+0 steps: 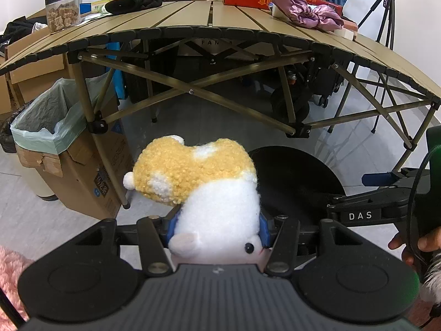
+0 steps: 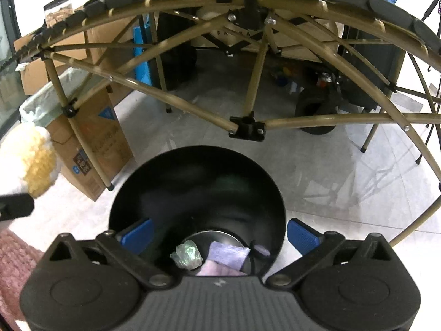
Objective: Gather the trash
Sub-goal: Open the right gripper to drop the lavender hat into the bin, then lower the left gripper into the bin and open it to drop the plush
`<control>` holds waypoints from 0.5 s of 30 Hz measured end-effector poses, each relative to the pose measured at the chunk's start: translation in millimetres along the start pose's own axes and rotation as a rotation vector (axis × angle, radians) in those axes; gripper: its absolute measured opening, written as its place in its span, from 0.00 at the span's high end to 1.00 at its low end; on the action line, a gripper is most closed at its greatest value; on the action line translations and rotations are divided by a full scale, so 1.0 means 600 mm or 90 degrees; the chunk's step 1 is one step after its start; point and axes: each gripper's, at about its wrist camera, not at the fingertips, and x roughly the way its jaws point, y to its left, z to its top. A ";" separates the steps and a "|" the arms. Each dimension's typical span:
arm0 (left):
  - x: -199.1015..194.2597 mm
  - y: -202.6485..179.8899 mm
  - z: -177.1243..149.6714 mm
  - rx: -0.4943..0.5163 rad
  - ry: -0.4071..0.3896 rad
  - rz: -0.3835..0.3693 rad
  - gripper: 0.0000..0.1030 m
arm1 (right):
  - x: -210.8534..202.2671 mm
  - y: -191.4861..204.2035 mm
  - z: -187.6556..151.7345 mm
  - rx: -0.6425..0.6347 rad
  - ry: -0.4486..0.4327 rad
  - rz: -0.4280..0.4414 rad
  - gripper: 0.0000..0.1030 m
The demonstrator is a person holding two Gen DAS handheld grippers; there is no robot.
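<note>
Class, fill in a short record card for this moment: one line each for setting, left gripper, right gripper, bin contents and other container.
setting: grey tiled floor in front of a tan slatted folding table
left gripper: shut on a white and yellow plush toy
right gripper: open, nothing between its blue pads, above the round black bin
bin contents: crumpled clear wrapper, purple packet
other container: cardboard box lined with a pale green bag, left of the table leg

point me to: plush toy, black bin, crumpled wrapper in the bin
plush toy [image 1: 198, 182]: left wrist view, on its yellow-and-white body.
black bin [image 2: 193, 182]: right wrist view, on its inner wall.
crumpled wrapper [image 2: 187, 255]: right wrist view, on its middle, at the bin's bottom.
</note>
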 end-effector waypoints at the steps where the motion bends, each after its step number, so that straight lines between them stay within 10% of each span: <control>1: 0.001 0.000 0.000 0.001 0.001 0.000 0.48 | 0.000 -0.001 -0.001 -0.001 -0.001 -0.002 0.00; 15: 0.016 -0.026 0.002 0.038 0.017 0.002 0.48 | -0.017 -0.018 -0.002 -0.002 -0.023 -0.043 0.00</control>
